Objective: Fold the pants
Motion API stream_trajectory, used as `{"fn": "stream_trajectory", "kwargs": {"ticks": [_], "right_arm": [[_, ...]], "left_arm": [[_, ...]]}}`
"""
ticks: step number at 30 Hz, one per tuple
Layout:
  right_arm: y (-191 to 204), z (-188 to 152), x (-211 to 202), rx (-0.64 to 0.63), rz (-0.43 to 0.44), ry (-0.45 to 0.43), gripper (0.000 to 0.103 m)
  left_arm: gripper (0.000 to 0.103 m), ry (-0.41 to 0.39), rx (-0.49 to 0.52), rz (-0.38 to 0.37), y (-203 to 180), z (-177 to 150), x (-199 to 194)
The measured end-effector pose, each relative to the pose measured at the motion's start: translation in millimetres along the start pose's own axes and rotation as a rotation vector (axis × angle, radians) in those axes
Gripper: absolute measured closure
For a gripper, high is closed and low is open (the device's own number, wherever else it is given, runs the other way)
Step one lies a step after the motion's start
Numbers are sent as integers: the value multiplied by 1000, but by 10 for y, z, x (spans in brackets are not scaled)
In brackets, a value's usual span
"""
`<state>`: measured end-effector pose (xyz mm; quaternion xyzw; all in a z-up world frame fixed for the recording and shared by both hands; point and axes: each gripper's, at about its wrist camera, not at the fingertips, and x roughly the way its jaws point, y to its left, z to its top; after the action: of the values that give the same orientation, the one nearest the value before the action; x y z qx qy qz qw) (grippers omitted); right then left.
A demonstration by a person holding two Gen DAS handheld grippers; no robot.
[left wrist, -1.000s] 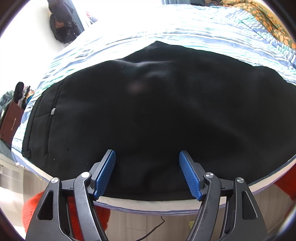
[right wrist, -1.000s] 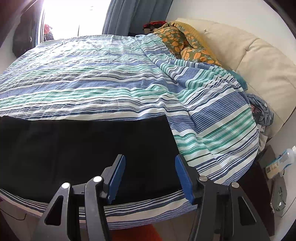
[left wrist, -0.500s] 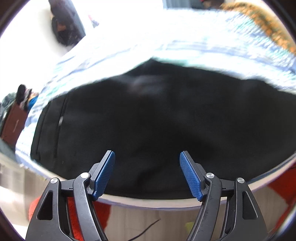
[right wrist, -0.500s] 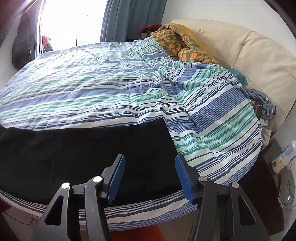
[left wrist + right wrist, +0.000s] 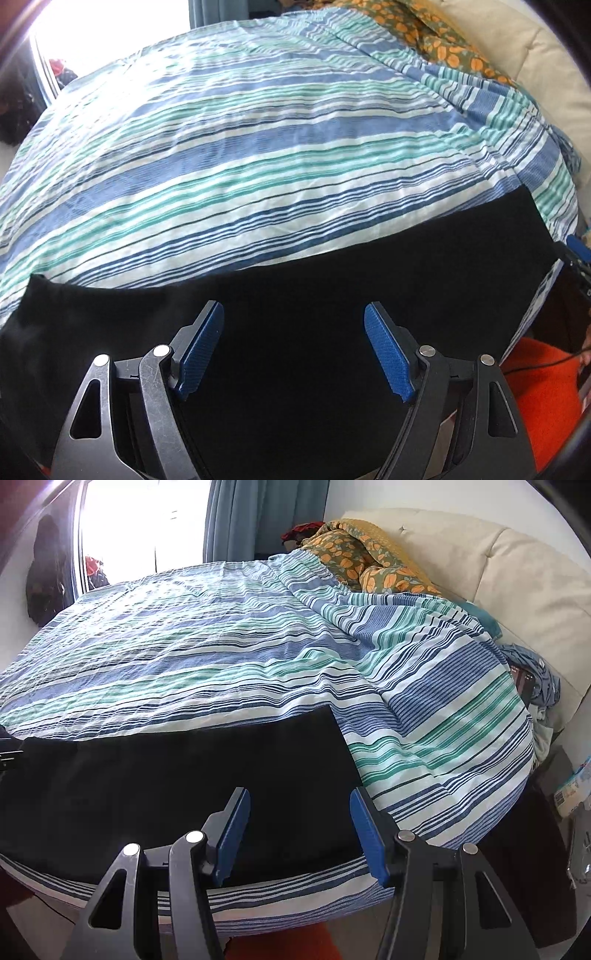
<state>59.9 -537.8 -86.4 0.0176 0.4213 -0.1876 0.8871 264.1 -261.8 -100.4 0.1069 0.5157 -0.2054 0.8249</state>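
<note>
Pants (image 5: 295, 295) fill lower frame, flat on striped bed (image 5: 258, 147). Left gripper (image 5: 293, 343) has swung right from pocket end; right gripper (image 5: 299, 825) unmoved over hem corner. Both jaws spread, nothing pinched; fold not yet begun.

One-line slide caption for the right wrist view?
Open right gripper above the end of black pants laid flat on a striped bedspread.
</note>
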Motion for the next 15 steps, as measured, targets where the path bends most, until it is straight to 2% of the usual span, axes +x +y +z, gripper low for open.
{"fn": "stream_trajectory", "kwargs": {"ticks": [2, 5, 9, 13, 15], "right_arm": [[-130, 8, 10, 56, 60, 7, 46], [-523, -13, 57, 254, 220, 45, 46], [-902, -187, 187, 485, 406, 140, 46], [-1109, -432, 431, 723, 542, 231, 46], [-1133, -469, 534, 766, 555, 255, 46]], "left_arm": [[23, 19, 24, 8, -206, -106, 92], [23, 54, 88, -11, -507, -398, 143], [22, 28, 123, 3, -634, -705, 70], [21, 38, 78, -23, -568, -682, 65], [20, 39, 77, -26, -556, -648, 86]]}}
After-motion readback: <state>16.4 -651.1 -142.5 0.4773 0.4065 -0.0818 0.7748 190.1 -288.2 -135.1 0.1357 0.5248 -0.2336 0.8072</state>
